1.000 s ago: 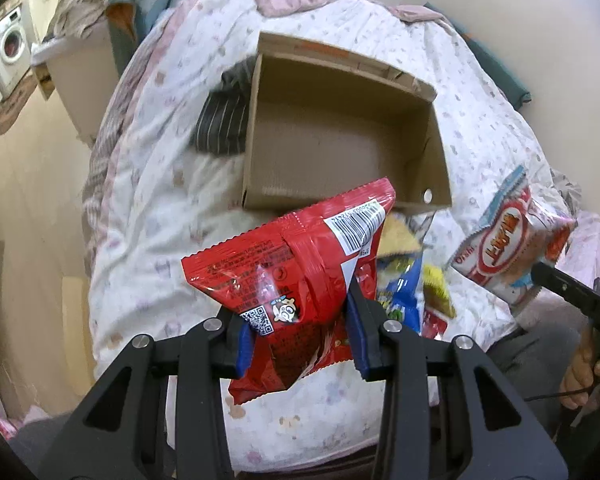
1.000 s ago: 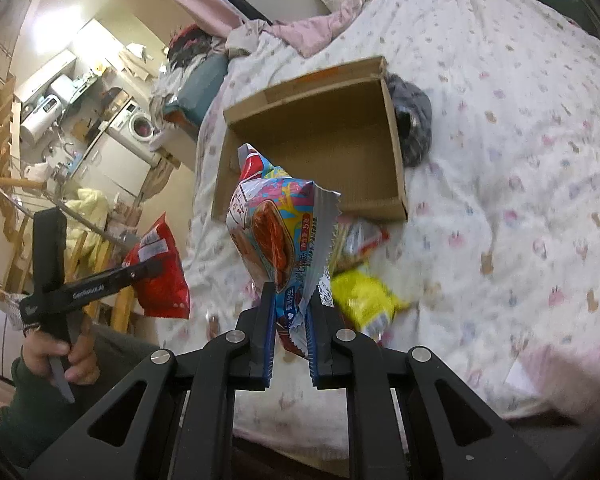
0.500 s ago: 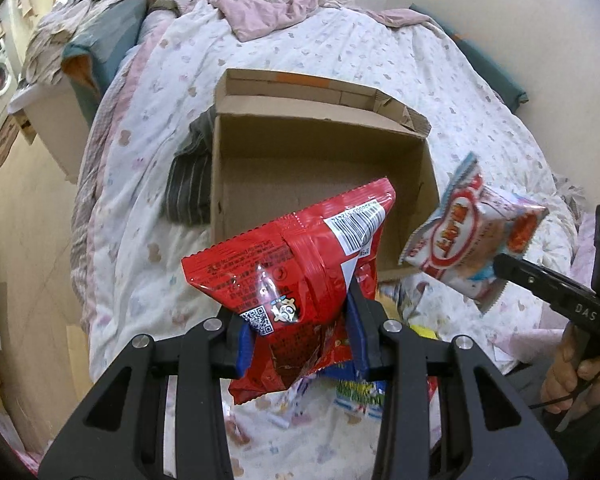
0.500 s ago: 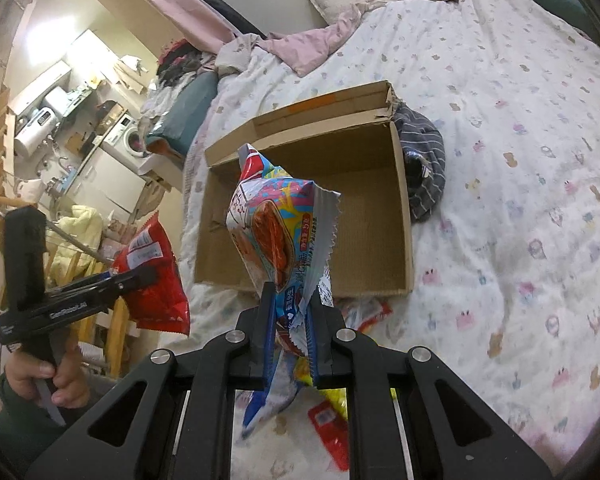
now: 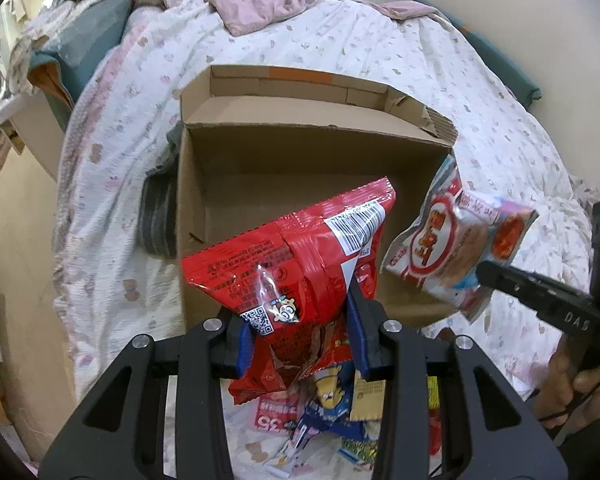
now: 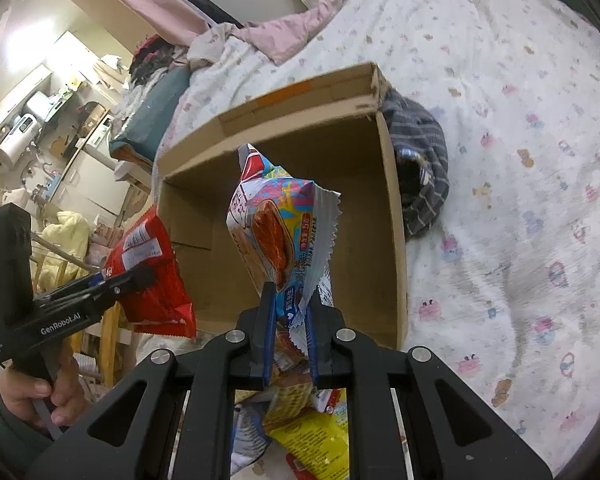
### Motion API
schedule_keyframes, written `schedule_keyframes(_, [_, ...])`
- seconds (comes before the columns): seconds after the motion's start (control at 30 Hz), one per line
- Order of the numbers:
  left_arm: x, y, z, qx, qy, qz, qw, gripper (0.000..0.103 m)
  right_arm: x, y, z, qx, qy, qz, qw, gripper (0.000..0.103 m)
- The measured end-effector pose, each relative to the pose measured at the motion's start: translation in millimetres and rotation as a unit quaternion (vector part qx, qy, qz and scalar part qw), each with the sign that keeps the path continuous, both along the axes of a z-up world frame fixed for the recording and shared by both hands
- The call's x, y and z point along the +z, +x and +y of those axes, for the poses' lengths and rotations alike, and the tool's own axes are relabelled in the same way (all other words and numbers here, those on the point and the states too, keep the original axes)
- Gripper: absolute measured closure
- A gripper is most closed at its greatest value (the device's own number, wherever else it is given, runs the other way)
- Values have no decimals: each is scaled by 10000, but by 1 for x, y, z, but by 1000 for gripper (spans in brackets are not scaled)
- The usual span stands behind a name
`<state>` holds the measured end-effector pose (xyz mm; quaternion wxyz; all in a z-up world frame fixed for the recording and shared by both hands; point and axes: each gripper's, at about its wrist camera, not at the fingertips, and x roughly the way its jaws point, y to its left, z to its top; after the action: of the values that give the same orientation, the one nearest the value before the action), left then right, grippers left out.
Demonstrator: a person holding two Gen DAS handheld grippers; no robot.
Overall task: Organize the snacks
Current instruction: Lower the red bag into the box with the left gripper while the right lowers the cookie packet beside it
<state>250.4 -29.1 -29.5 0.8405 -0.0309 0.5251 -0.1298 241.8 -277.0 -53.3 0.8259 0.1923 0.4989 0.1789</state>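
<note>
Each camera sits on its gripper and looks forward and down along the fingers, close above the box on the bed. Both views share this box, and each shows the other gripper.

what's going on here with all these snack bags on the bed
A person is sorting snacks on a bed with a handheld gripper in each hand. The left gripper is shut on a red snack bag; the right gripper is shut on a pale blue packet. Both bags hang in front of an open cardboard box with nothing visible inside. More snack packets lie loose on the bedspread below.
</note>
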Motion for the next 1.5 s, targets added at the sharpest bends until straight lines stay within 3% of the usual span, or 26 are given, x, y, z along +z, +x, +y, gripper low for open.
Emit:
schedule_keyframes(0.07, [-9,6,0,-34,-150,104,9998,69,-3,3,0,-17,42,19,10000,89])
schedule_keyframes(0.2, [-19,15,-3,20,-25,141,9999,69,-8,9,2,-14,181,59,9998,90])
schedule_keyframes(0.53, [-25,20,-6,69,88,-10,9999,69,-19,21,26,209,27,123,9997,89])
schedule_keyframes(1.17, [-32,18,-17,-59,259,12,9996,67,-27,27,22,-47,-74,254,9996,85])
schedule_keyframes(1.5, [-25,16,-12,63,354,-172,9992,36,-23,26,18,-87,-191,165,9996,85])
